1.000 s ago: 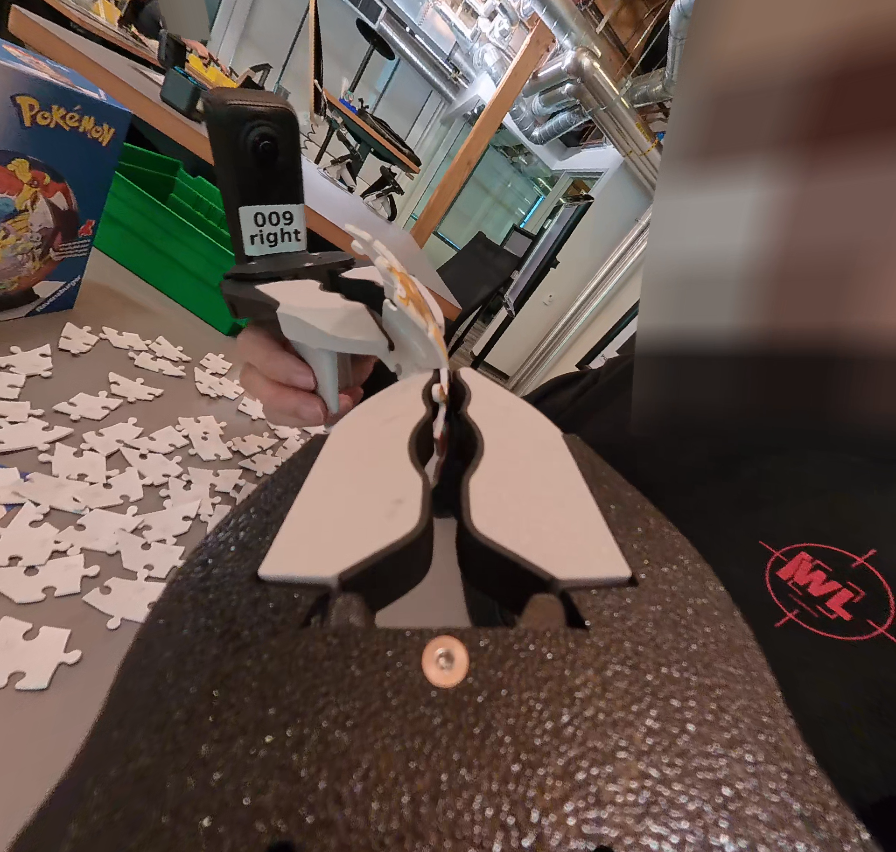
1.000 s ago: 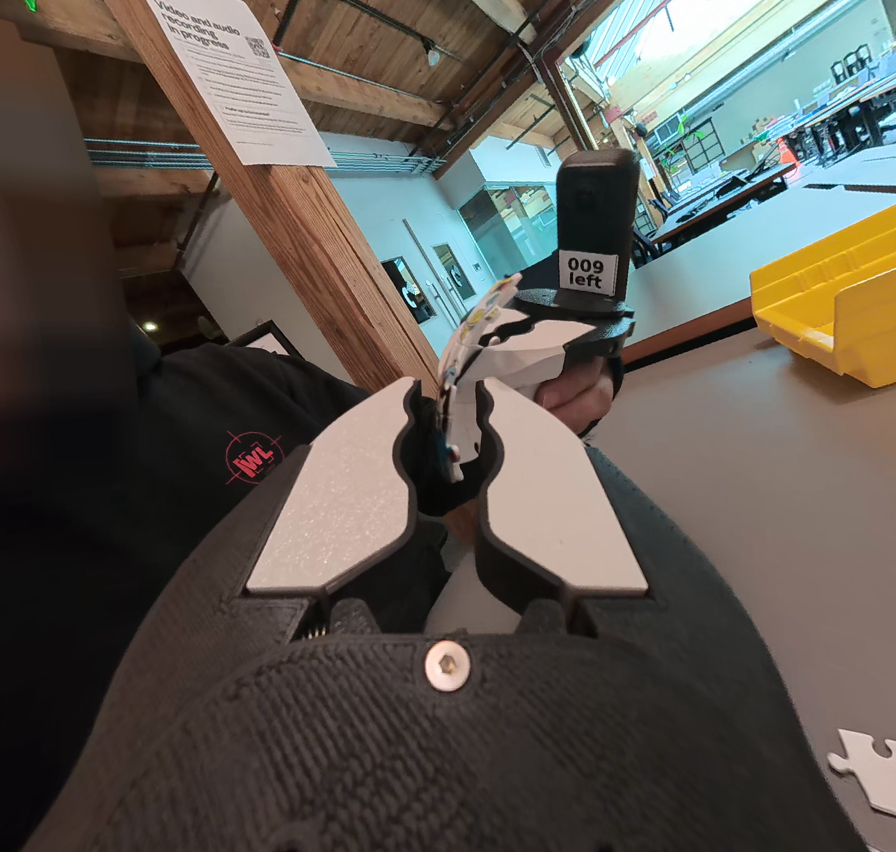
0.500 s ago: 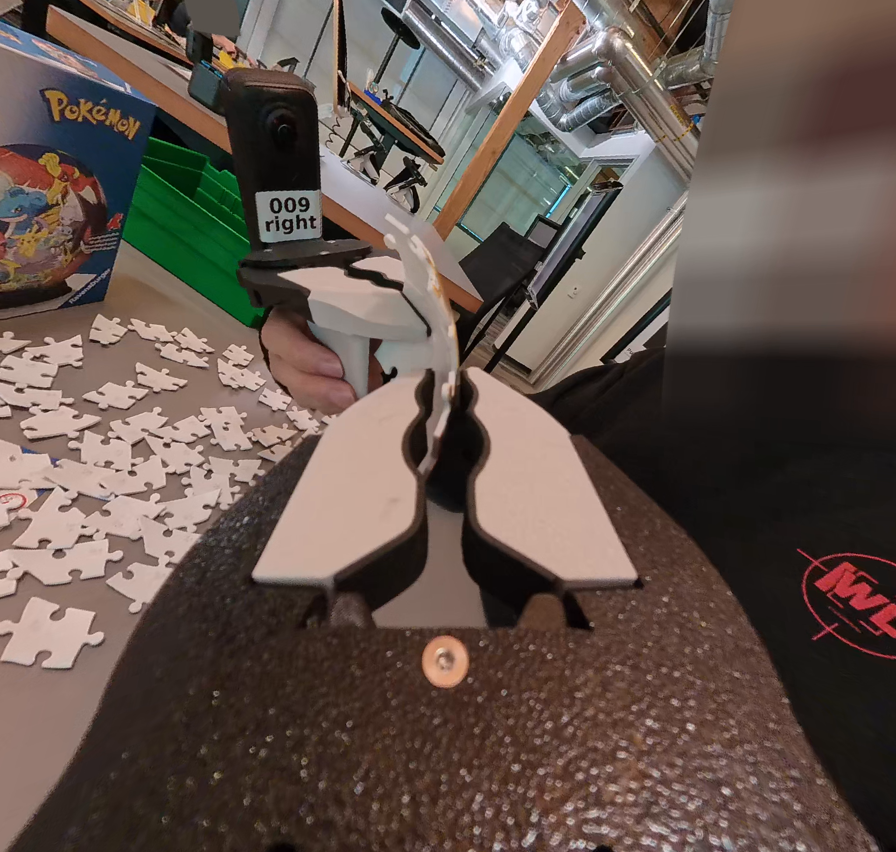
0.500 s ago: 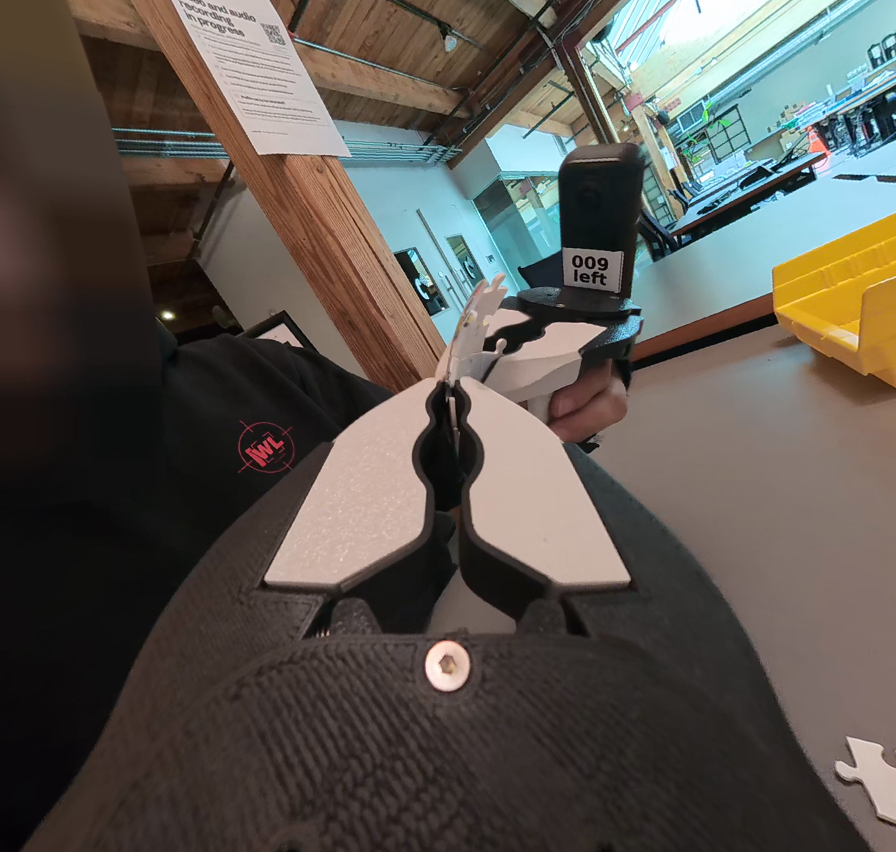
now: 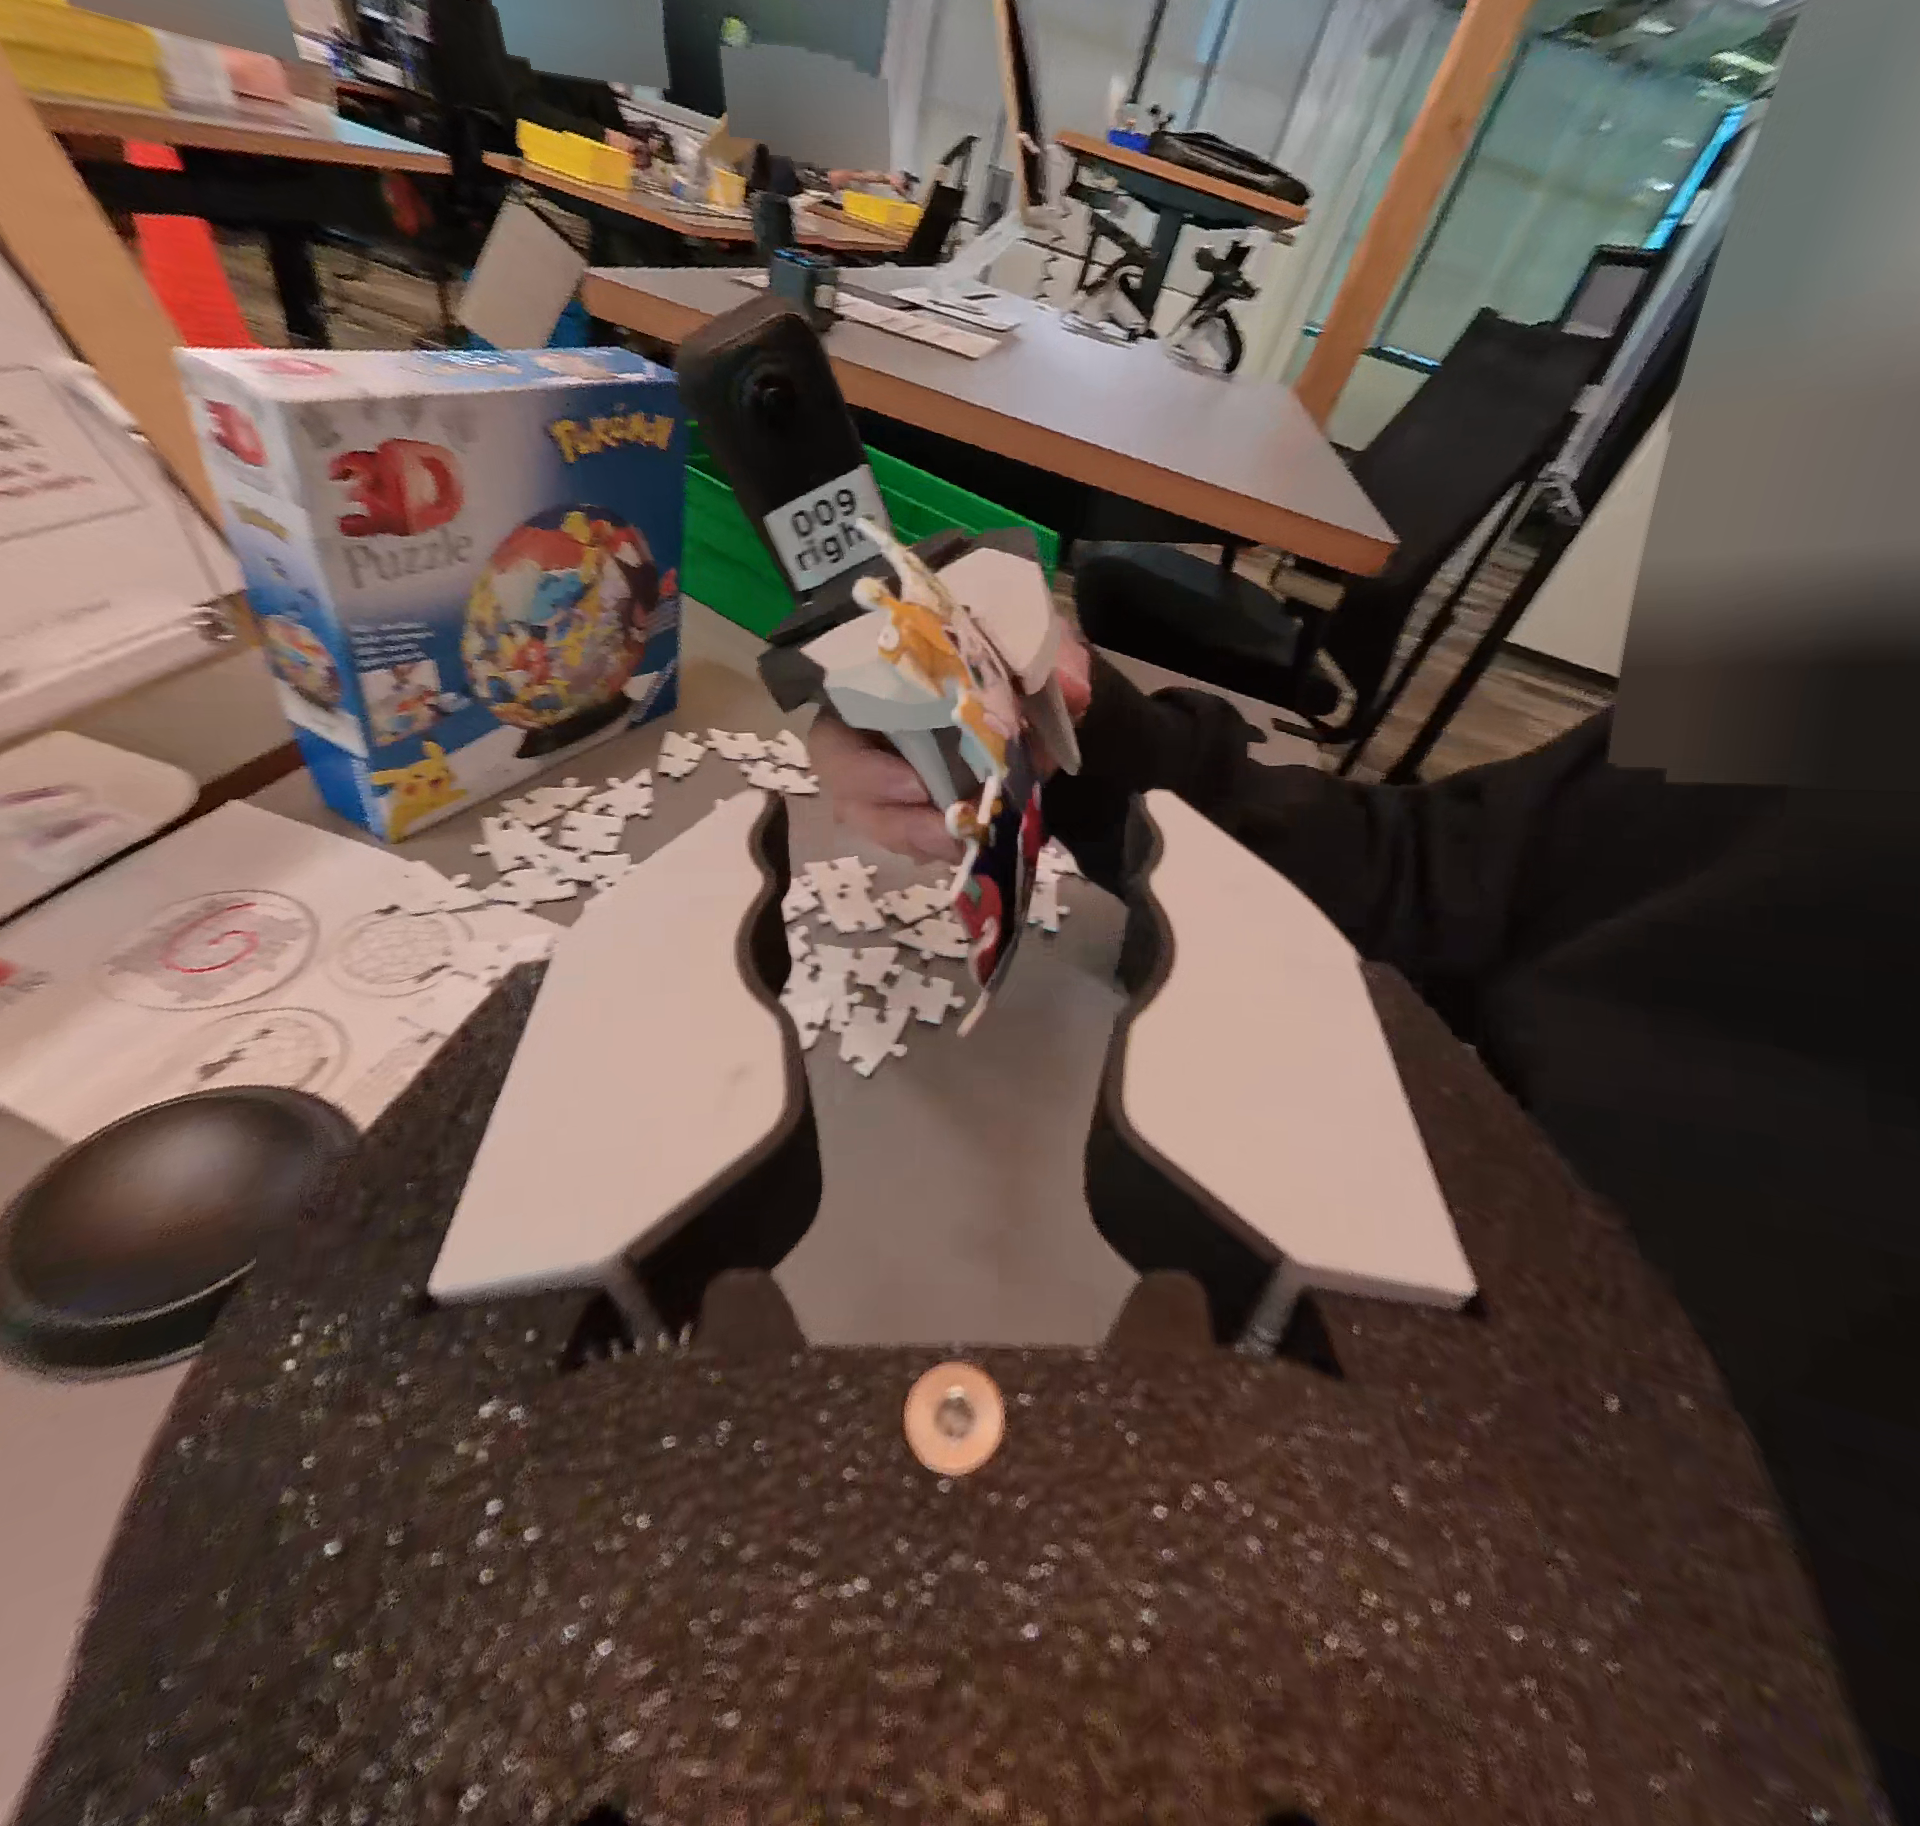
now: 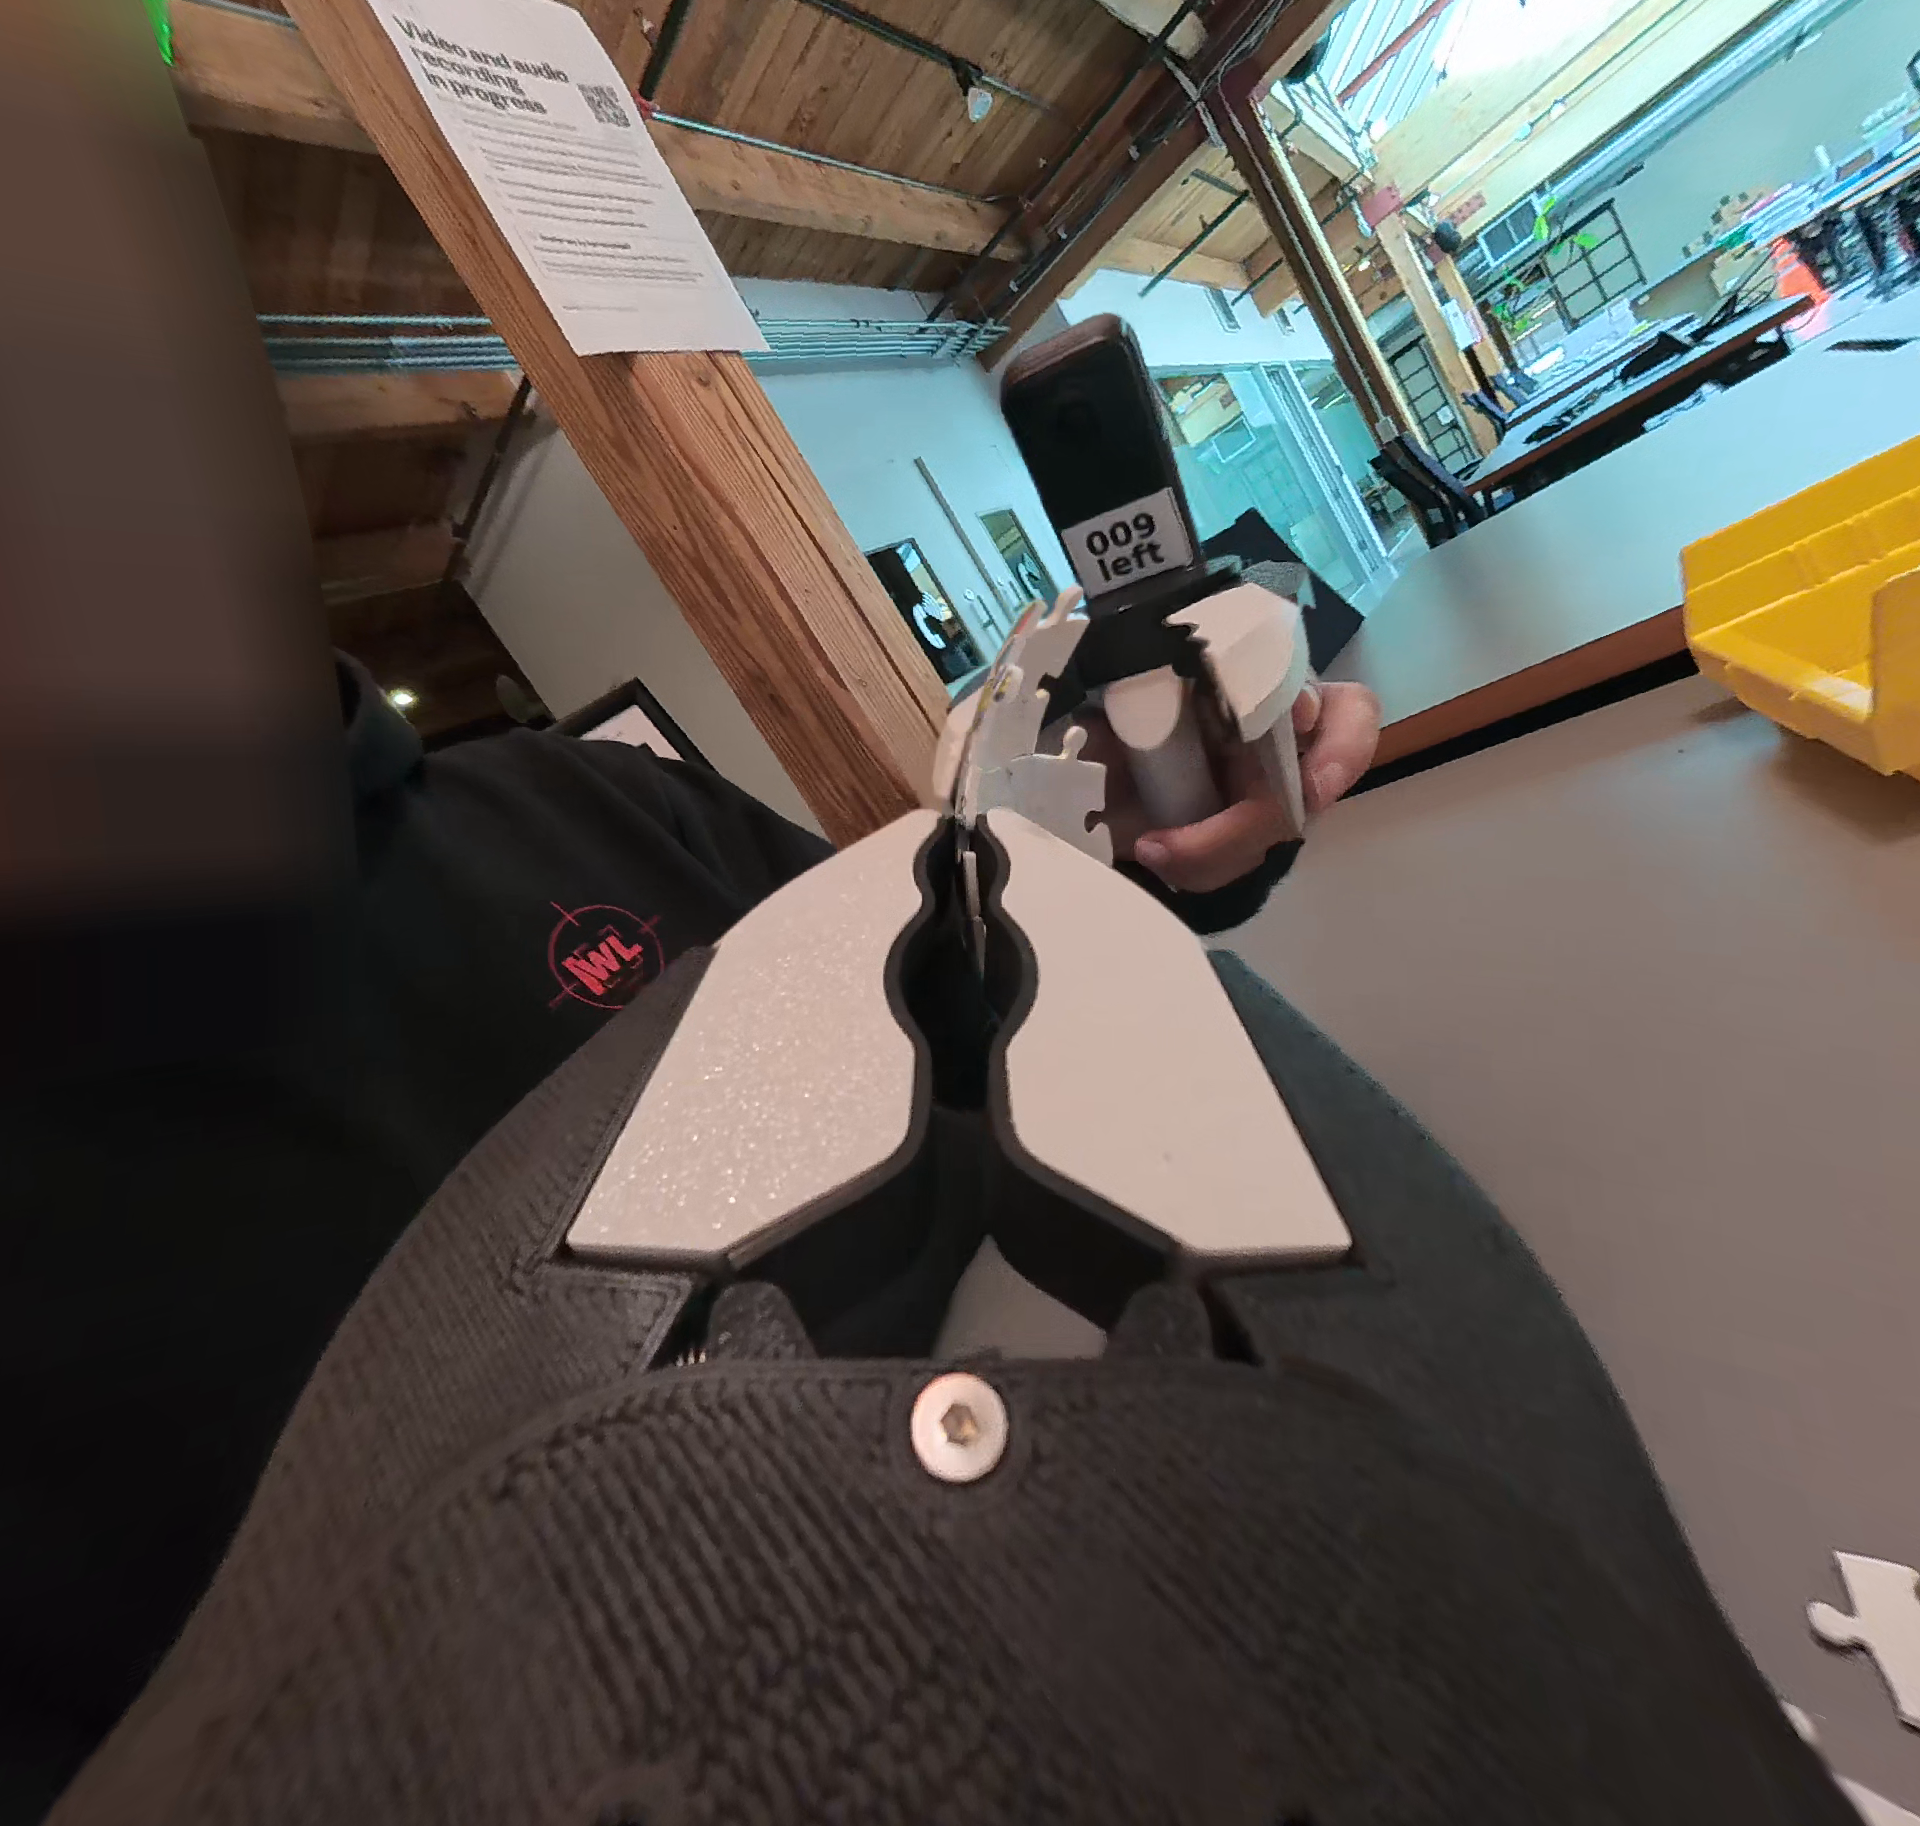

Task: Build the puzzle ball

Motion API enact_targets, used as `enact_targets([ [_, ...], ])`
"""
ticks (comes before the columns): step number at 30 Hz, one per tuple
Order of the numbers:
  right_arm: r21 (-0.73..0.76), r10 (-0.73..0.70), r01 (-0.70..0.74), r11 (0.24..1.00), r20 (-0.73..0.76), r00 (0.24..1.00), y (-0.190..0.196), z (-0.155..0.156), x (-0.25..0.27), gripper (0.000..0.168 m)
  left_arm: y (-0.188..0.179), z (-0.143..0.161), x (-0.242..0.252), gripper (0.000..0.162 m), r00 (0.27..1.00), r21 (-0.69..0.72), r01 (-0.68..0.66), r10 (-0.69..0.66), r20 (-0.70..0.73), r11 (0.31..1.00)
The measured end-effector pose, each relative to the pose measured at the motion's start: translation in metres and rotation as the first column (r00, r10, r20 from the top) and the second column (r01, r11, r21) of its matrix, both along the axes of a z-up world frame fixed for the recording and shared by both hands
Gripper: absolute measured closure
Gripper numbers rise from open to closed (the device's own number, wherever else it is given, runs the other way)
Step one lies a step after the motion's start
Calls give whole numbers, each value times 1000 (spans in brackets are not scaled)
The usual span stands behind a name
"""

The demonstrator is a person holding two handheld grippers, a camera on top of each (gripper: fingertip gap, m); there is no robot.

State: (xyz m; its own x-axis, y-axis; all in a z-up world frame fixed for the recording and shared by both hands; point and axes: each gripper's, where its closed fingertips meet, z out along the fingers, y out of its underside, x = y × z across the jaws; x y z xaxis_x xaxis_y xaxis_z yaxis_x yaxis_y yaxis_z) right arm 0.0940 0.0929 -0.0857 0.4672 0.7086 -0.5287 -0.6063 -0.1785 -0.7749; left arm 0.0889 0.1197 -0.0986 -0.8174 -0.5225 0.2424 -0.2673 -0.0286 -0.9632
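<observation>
A curved, assembled section of puzzle ball [image 6: 1023,696] is pinched edge-on in my right gripper [image 6: 964,826], which is shut on it. Its white back faces the right wrist view. In the left wrist view its printed side [image 5: 992,903] shows, held up by the right gripper [image 5: 1003,602] above the table. My left gripper [image 5: 956,820] is open wide and empty, just in front of the section and not touching it. It also shows in the right wrist view [image 6: 1153,696], with its jaws apart. Loose white pieces [image 5: 873,955] lie face down on the grey table [image 5: 956,1205].
The puzzle box [image 5: 447,571] stands at the back left, with a green bin [image 5: 727,529] behind it. An instruction sheet [image 5: 239,955] and a black dome stand [image 5: 156,1215] are at the left. A yellow bin [image 6: 1818,633] and a loose piece [image 6: 1870,1620] are at the right. Both grippers' tips are close together, under 4 cm apart.
My right gripper closed on the puzzle section. My left gripper then opened, let go of it and drew back, tilting down toward the table.
</observation>
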Motion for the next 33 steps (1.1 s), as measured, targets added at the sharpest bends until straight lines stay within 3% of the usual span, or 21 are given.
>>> enact_targets([
  [1, 3, -9, 9, 1000, 10, 1000, -1, 0, 1, 165, 4, -1, 1, 101, 999, 7, -33, 33, 3, 999],
  [8, -97, -196, 208, 973, 123, 973, -12, -17, 40, 166, 46, -34, 11, 94, 956, 180, -293, 288, 53, 939],
  [14, -78, -357, 371, 925, 153, 921, -42, -10, 75, 166, 73, -76, 29, 97, 914, 396, -406, 366, 175, 824],
  [17, -63, -383, 396, 916, 154, 911, -51, -6, 81, 166, 78, -107, 38, 97, 937, 534, -349, 307, 168, 770],
  [20, -57, -403, 419, 906, 179, 897, -55, -5, 83, 166, 72, -141, 45, 103, 966, 629, -232, 254, 58, 742],
  [28, -29, -401, 411, 911, 163, 901, -60, -2, 84, 165, 58, -191, 88, 119, 942, 657, -148, 308, -135, 740],
  [33, 2, -383, 385, 923, 105, 918, -65, 4, 85, 165, 45, -204, 98, 120, 930, 673, -114, 318, -187, 731],
])
